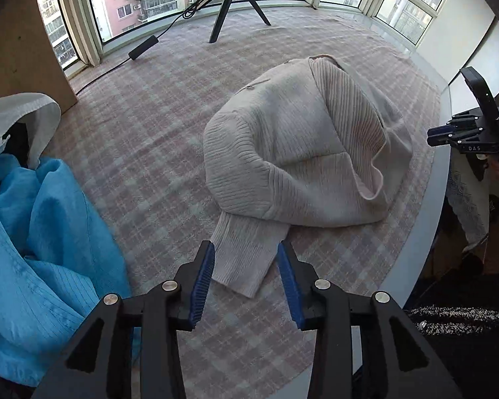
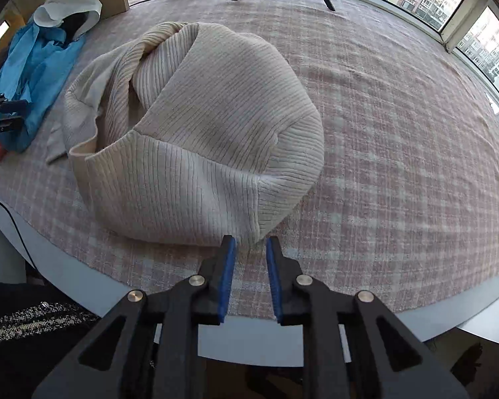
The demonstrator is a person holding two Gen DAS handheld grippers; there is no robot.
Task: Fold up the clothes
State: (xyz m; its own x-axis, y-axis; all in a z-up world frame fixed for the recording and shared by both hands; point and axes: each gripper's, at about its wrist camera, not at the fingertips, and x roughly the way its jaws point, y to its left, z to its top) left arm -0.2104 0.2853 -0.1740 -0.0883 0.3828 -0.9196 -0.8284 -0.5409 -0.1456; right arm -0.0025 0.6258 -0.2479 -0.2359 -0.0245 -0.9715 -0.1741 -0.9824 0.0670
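A cream ribbed knit sweater [image 1: 292, 153] lies crumpled in a loose heap on the plaid tablecloth [image 1: 143, 139]. One sleeve [image 1: 246, 256] sticks out toward me. My left gripper [image 1: 246, 249] is open, its blue pads on either side of the sleeve's cuff, just above it. In the right wrist view the sweater [image 2: 199, 133] fills the middle. My right gripper [image 2: 251, 242] is open, its tips at the sweater's near edge, holding nothing. The right gripper also shows in the left wrist view [image 1: 449, 129] at the far right.
A blue garment [image 1: 40, 239] and a white one [image 1: 23, 113] are piled at the left. A black tripod [image 1: 236, 3] with a cable stands at the back by the windows. The table edge [image 2: 93, 286] curves close in front. A cardboard box [image 1: 13, 50] stands at the back left.
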